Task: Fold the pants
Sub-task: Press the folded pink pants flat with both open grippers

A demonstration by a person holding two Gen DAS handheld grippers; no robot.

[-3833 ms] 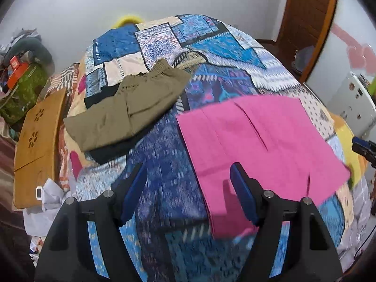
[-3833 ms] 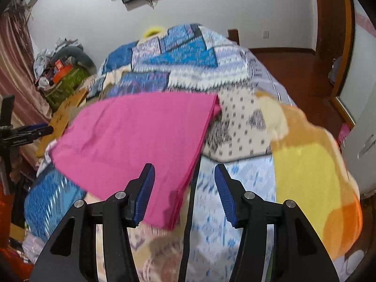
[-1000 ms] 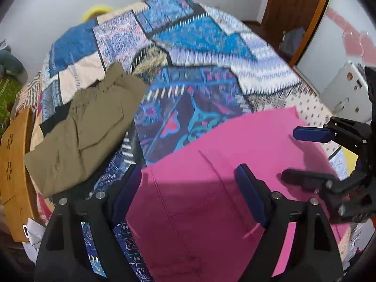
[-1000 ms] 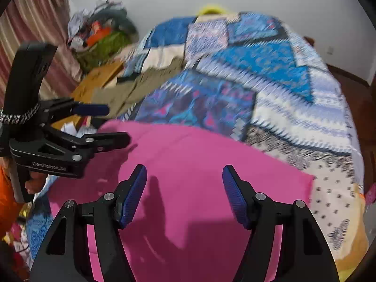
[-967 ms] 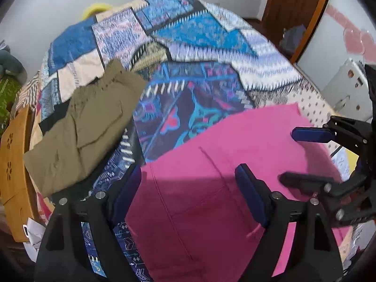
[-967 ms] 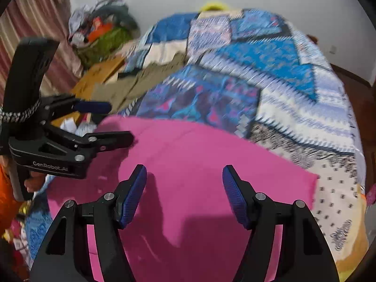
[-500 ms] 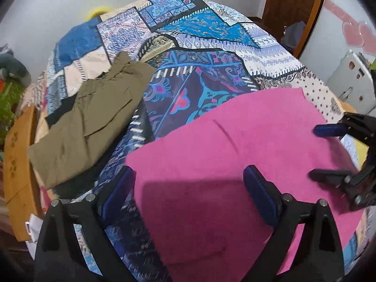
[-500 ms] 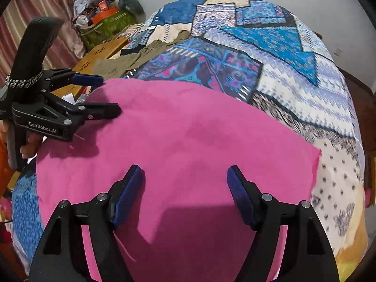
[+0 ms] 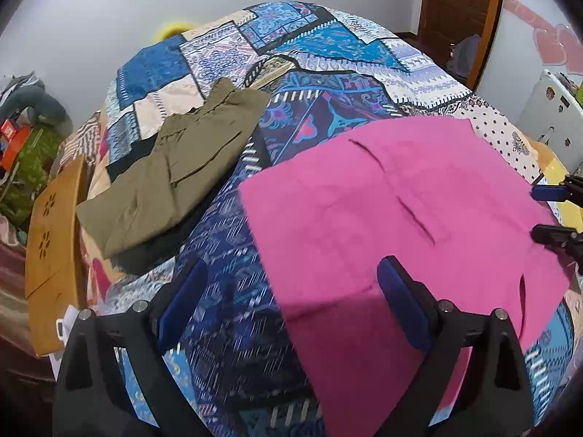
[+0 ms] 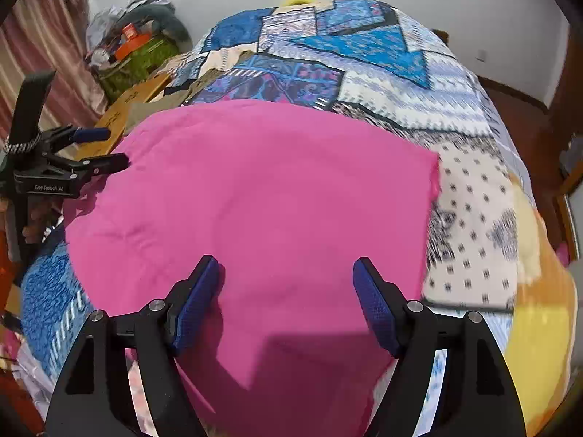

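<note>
Pink pants point(image 9: 382, 218) lie flat and folded on the patchwork quilt point(image 9: 328, 43). My left gripper point(image 9: 291, 284) hovers open above their near left corner; one finger is over the quilt, the other over pink cloth, and nothing is held. My right gripper point(image 10: 288, 273) hangs open over the near edge of the pink pants point(image 10: 273, 189), also holding nothing. Each gripper shows in the other's view: the right gripper point(image 9: 546, 215) at the pants' right edge, the left gripper point(image 10: 109, 147) at their left edge.
Folded olive pants point(image 9: 175, 178) rest on a dark garment at the bed's left side. A wooden lap table point(image 9: 51, 233) leans beside the bed. Clutter point(image 10: 135, 43) is piled at the far left wall. A yellow-orange blanket point(image 10: 539, 327) covers the bed's right corner.
Both grippers have drawn back toward the near edge of the pink pants and apart from each other, and their jaws have widened. The pants stay flat on the quilt.
</note>
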